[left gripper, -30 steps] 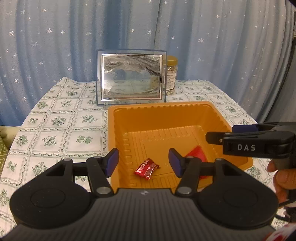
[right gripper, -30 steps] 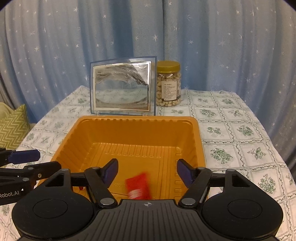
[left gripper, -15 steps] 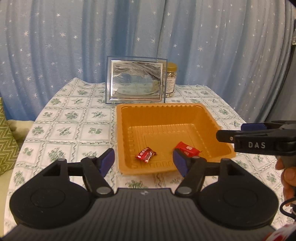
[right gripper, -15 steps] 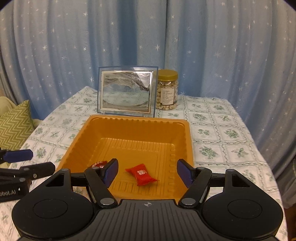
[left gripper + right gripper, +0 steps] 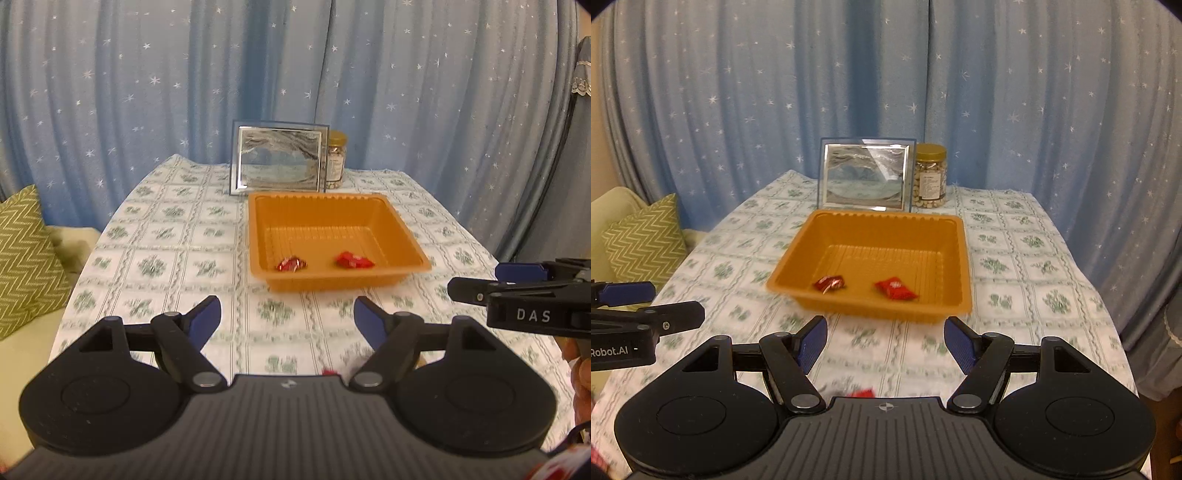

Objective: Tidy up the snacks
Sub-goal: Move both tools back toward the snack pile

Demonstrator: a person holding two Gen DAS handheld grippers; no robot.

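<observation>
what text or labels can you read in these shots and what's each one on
"DAS": white letters on the right gripper, seen in the left wrist view.
"Robot.AI": white letters on the left gripper, seen in the right wrist view.
Nut jar label: too small to read.
Red snack wrappers in the orange tray: print too blurred to read.

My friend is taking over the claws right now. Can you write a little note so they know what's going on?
Left claw: open, holding nothing; its jaws have just been opening.
Right claw: open, holding nothing.
Both sit in front of the orange tray, above the tablecloth.
Done: two red snacks lie in the tray, a twisted one and a flat one.
Left: a bit of red peeks out near the right claw's body, maybe another snack. Check it.
The nut jar and picture frame stand behind the tray.
</observation>
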